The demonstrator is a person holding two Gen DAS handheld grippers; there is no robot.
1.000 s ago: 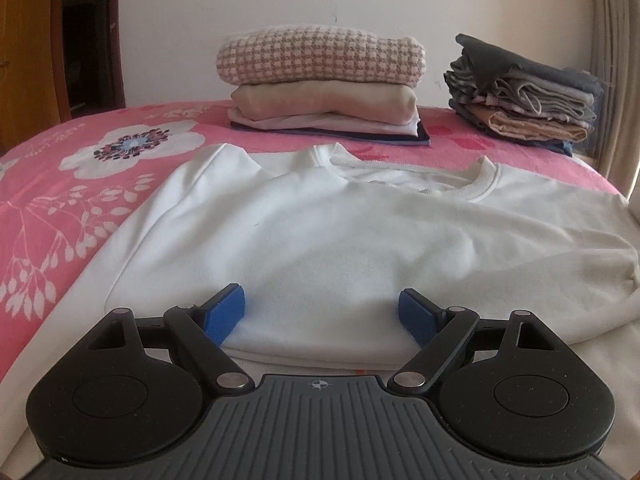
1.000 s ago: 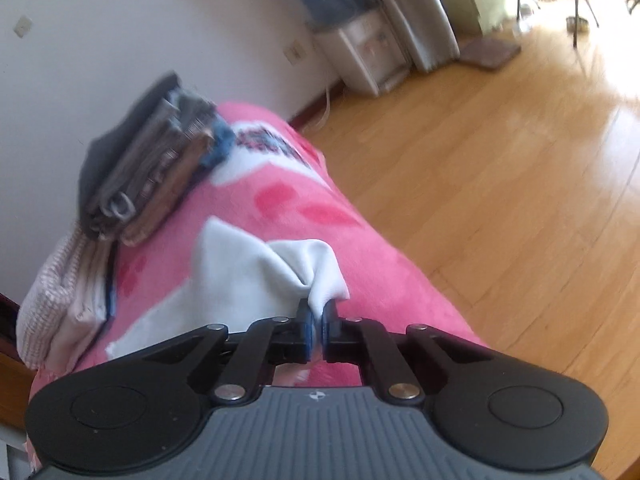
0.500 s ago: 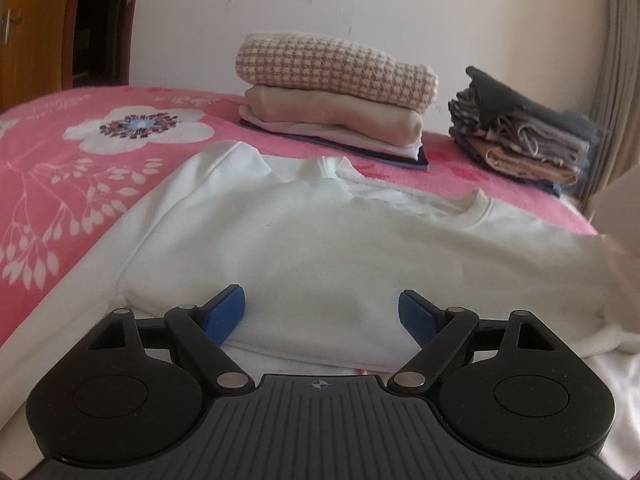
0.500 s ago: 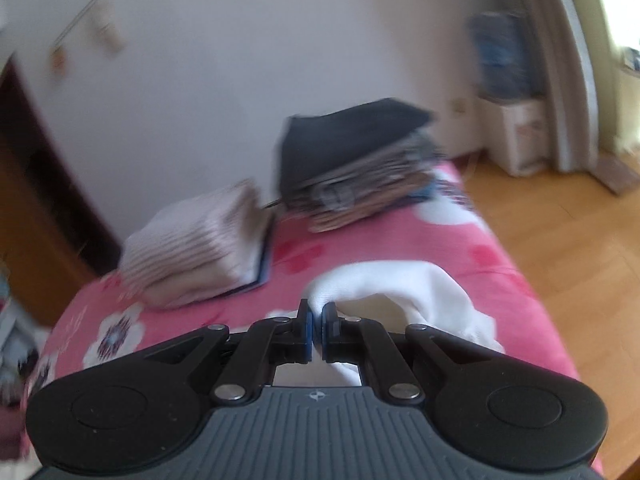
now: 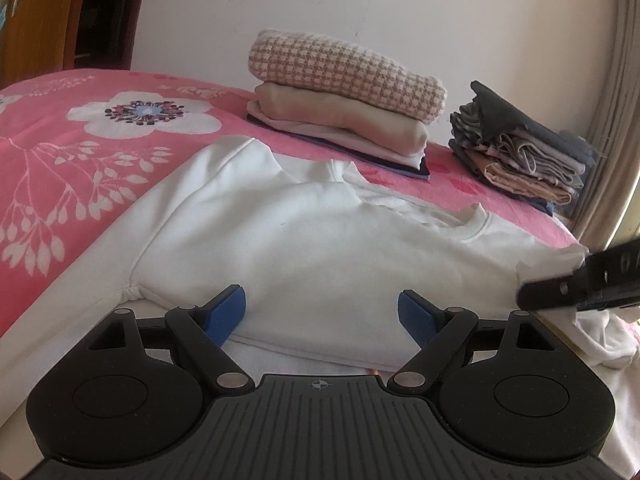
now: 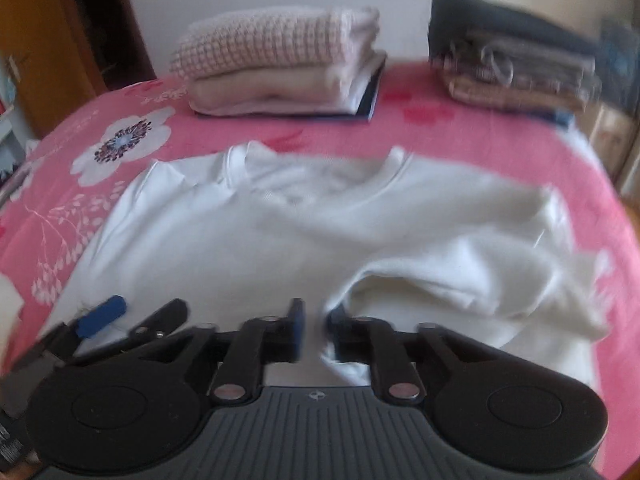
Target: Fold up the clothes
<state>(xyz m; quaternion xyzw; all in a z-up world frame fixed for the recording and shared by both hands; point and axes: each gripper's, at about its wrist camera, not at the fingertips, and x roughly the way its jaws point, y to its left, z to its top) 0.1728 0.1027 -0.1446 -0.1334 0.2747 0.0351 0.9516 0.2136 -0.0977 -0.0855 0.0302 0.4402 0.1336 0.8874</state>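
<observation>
The white sweatshirt (image 5: 320,248) is lying between the left gripper's (image 5: 320,312) wide jaws; the right gripper's (image 6: 316,324) jaws, narrowly parted, are just opening off its sleeve.

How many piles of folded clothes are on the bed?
2. The checked-top pile sits at the far side of the pink bed, towards the middle; the grey-topped pile sits to its right near the edge. More may lie out of view.
</observation>
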